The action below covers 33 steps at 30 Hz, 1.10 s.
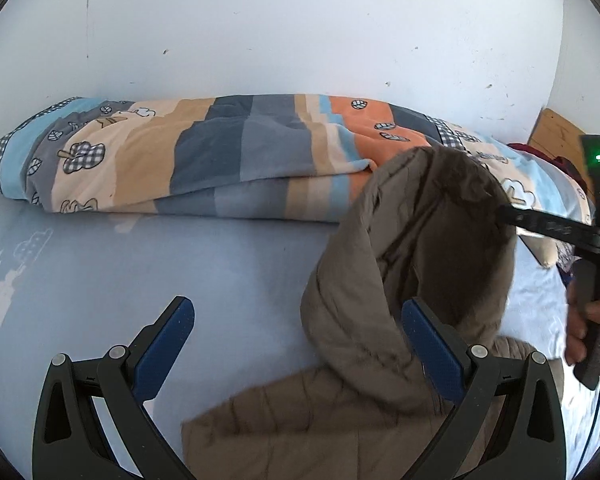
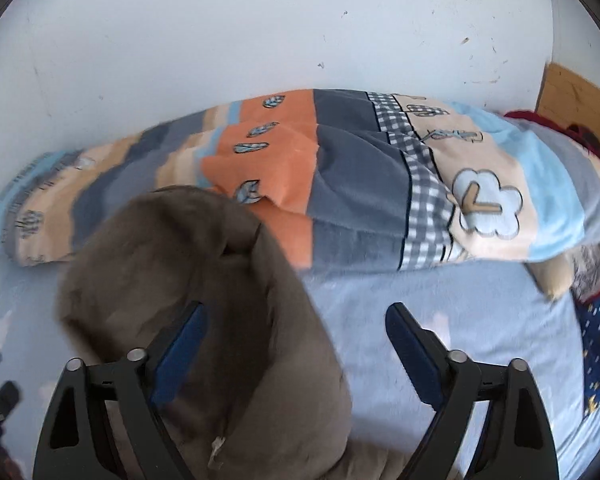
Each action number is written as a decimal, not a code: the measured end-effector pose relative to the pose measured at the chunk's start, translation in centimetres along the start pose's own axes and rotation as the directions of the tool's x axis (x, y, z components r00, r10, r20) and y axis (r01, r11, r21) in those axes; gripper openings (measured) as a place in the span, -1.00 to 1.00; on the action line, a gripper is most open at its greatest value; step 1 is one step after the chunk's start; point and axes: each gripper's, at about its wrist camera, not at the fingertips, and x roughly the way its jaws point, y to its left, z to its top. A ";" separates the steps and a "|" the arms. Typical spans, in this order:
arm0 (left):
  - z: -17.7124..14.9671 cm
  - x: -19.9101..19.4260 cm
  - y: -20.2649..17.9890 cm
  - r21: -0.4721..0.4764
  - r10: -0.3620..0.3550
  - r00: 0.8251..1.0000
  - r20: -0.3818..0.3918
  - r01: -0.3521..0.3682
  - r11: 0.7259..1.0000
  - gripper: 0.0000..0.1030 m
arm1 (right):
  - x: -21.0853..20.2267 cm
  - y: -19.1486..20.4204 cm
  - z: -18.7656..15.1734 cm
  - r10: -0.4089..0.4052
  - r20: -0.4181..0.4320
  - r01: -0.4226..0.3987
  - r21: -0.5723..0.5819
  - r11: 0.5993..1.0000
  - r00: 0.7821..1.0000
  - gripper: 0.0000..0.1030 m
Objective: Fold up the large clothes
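Both claws gape empty beside the brown jacket (image 1: 380, 280); bare blue sheet (image 1: 160, 260) lies open leftward.

- Taupe quilted hooded jacket (image 1: 352, 320), puffy, lying crumpled on the pale blue bed.
- Its hood (image 2: 172, 264) stands raised and open, rim toward twelve o'clock; the quilted body spreads toward six o'clock.

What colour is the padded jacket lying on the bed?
Greyish brown, a taupe shade. The padded jacket shows best in the left wrist view, where its quilted stitching is visible.
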 end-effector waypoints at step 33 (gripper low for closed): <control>-16.7 -12.9 -4.0 -0.029 -0.148 0.986 -0.081 0.146 0.989 -0.61 | -19.5 -2.8 -25.6 0.171 -0.037 -0.173 -0.083 0.981 0.985 -0.82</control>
